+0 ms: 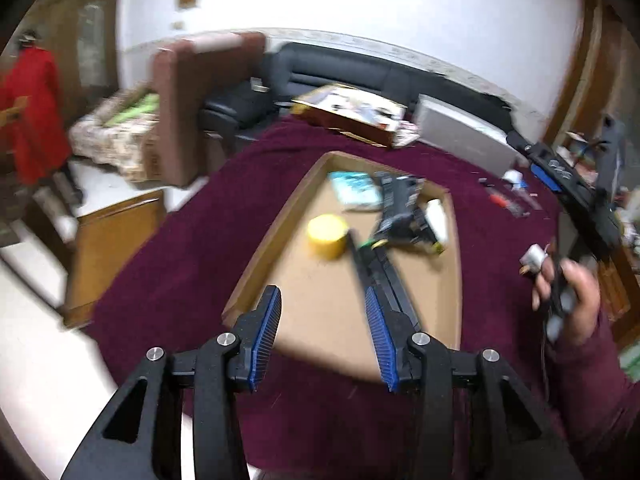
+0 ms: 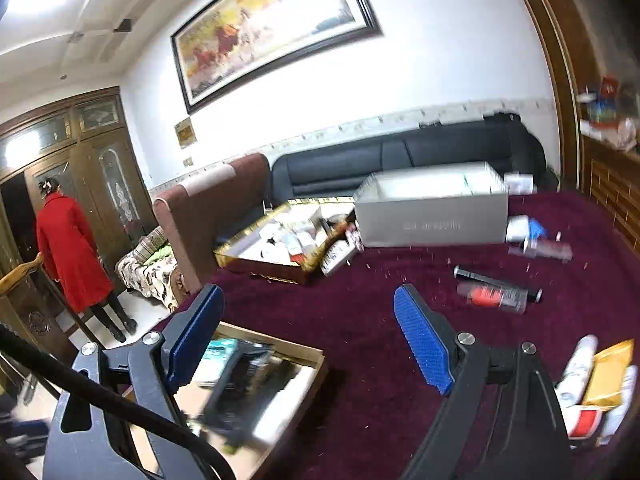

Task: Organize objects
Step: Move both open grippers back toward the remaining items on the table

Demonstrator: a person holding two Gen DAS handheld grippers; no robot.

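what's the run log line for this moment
left gripper: open, empty | right gripper: open, empty | tray: tape roll, packets inside | tubes: on cloth

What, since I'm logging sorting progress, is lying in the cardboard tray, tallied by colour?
Yellow: 1, roll
Teal-and-white: 1, packet
Black: 1, package
White: 1, tube
Total: 4 clearly told apart in the cardboard tray; motion blur may hide smaller things beside the package.

No legible text; faint lettering on grey box [image 2: 432, 216] front too blurred to read
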